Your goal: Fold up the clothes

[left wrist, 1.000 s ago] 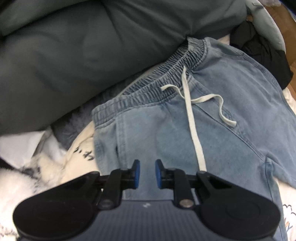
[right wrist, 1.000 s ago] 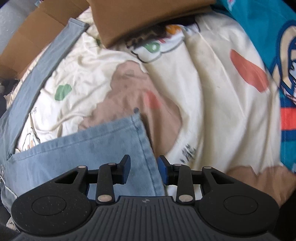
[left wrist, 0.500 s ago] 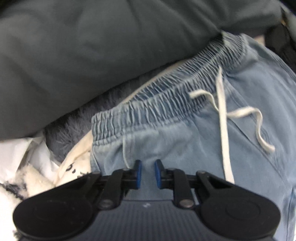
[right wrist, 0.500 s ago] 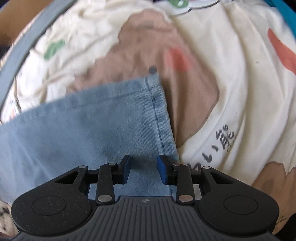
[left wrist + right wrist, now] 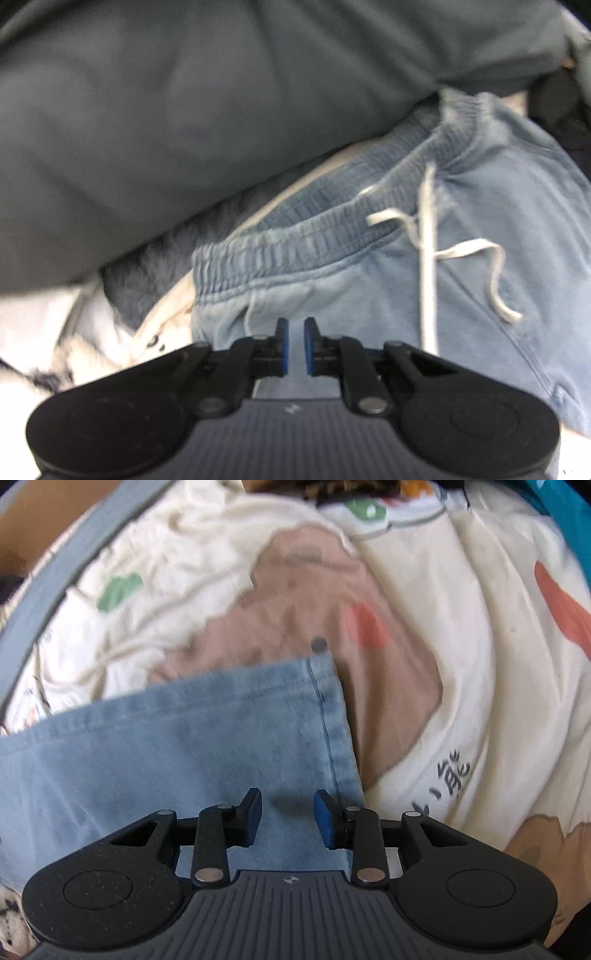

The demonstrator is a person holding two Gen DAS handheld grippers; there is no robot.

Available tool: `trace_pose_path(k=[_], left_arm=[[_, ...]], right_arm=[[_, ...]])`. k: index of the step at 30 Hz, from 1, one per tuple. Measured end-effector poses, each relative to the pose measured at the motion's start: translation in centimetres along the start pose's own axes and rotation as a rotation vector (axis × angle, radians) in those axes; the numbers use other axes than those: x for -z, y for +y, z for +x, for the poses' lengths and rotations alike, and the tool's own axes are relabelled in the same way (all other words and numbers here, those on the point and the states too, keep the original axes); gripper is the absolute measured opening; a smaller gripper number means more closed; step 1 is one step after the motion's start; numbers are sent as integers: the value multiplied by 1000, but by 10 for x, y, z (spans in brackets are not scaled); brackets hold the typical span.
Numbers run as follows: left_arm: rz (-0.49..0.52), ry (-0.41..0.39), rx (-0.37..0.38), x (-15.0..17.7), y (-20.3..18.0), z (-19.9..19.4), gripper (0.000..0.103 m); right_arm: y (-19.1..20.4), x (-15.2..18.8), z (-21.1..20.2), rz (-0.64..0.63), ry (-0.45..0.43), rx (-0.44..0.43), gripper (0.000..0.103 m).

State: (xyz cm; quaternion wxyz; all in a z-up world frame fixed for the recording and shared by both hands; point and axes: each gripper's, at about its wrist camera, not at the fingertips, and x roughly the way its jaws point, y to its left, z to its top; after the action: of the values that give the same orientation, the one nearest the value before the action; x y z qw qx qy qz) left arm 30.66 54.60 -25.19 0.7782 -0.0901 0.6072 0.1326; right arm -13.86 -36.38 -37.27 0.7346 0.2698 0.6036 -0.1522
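Denim trousers [image 5: 388,295] are lying on a cream printed sheet [image 5: 480,664]. Their waistband [image 5: 295,243] is sitting just ahead of the left gripper [image 5: 294,345], whose pads are standing narrowly apart, pinching nothing. The right gripper [image 5: 287,821] is hovering wide open over the hem [image 5: 332,723].

The jeans [image 5: 369,288] run under the left gripper's body at 6 o'clock, hiding the cloth there. A black garment [image 5: 557,96] at 2 o'clock is cropped. In the right view, motion blur smears the printed sheet [image 5: 229,572].
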Motion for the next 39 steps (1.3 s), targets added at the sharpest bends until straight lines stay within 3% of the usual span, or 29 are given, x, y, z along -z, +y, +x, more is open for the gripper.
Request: trace_pose_path(k=[7,10,17,26,28,30,33,39], left_arm=[[10,6,-22,-16,-3,31,10],[14,18,-49,-16,-1,47,3],[-12,19,-35,-12,7,69,3],[61,46,-54,-17,14,36,3],[55,88,-76,-16,22,38,3],[24,72,-73,-15,27,31,3],[37,17,-86,-13,20,14,17],[110,15,-3,-9,-15,3,17]], right_arm=[[2,-11,1,2,-13,13,39],[3,-8,-1,-3,-7,20,39],[2,-6,0,-12,5,49,39],[5,-13,1,-2,-38,33,40],[4,-14,4,-1,-33,36,40],[3,-15,6,3,-35,34,40],[2,-16,7,9,-41,31,40],[-2,-17,9,23,-53,24,40]])
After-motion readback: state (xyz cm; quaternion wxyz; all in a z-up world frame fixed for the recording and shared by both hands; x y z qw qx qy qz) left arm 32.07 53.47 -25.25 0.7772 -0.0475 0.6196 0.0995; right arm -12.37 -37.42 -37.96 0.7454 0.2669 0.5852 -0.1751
